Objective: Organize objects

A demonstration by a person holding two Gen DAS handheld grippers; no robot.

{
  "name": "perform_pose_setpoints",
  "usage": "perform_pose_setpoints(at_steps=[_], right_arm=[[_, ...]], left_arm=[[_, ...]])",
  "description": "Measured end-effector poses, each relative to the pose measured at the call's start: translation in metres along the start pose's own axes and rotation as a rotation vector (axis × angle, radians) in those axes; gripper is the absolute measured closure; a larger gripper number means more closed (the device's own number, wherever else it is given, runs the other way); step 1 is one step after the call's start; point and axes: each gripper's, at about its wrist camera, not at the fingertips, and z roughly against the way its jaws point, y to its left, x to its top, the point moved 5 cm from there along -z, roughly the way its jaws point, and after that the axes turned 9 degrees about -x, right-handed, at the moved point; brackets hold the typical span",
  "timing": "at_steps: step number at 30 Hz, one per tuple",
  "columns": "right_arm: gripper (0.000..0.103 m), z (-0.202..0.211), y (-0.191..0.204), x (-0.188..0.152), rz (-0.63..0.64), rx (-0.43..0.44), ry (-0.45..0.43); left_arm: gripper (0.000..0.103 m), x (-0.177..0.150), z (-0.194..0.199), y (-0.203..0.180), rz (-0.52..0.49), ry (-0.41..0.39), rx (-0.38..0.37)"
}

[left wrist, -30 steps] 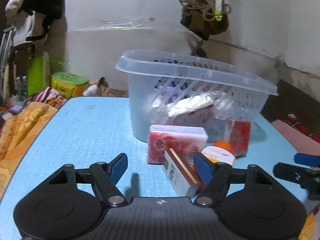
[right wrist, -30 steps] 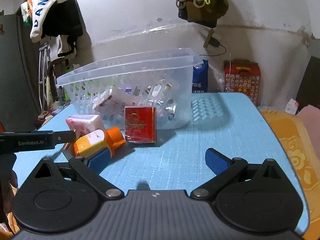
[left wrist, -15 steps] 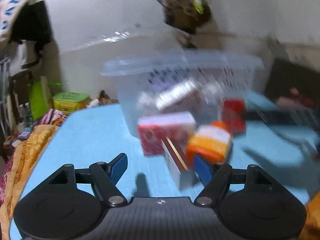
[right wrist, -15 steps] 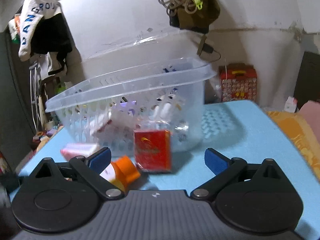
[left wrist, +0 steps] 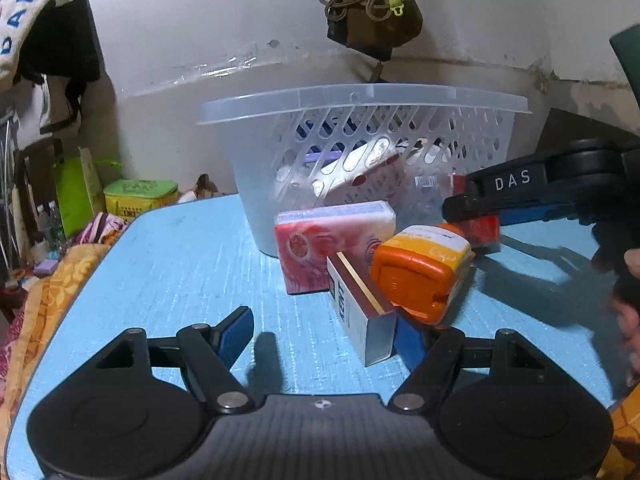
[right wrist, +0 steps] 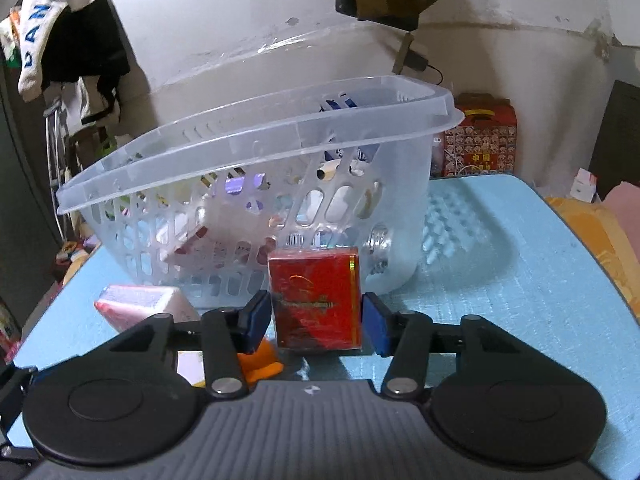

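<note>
A clear plastic basket (left wrist: 360, 98) (right wrist: 248, 136) holding several items stands on the blue table (left wrist: 172, 256). In front of it lie a pink soap pack (left wrist: 332, 236) (right wrist: 140, 300), a brown and white box (left wrist: 358, 308), an orange-capped bottle (left wrist: 420, 272) and a red box (right wrist: 316, 300). My right gripper (right wrist: 316, 320) has its blue pads on both sides of the red box, closed on it; it also shows in the left wrist view (left wrist: 520, 196). My left gripper (left wrist: 324, 336) is open and empty, its right pad beside the brown box.
A green tin (left wrist: 140, 198) and an orange blanket (left wrist: 48, 292) lie left of the table. A red patterned carton (right wrist: 480, 136) stands behind the table's right end. A wall runs close behind the basket.
My right gripper moved forward to the red box and closed its fingers around it. My left gripper swung slightly and stayed open.
</note>
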Motion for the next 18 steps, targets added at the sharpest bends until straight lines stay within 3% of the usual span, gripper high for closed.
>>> perform_pose_setpoints(at_steps=[12,14,16,18], right_arm=[[0.050,0.016,-0.017,-0.007,0.048,-0.030,0.007],[0.050,0.015,-0.016,-0.006,0.048,-0.029,0.008],[0.050,0.016,-0.016,-0.005,0.055,-0.028,0.009],[0.050,0.018,-0.017,-0.004,0.064,-0.028,0.008]], left_arm=[[0.026,0.001,-0.008,0.001,0.002,0.003,0.031],[0.036,0.003,-0.010,-0.001,-0.011,-0.004,0.032],[0.070,0.004,-0.012,-0.003,-0.010,0.002,0.000],[0.082,0.004,-0.012,-0.003,0.001,0.004,-0.032]])
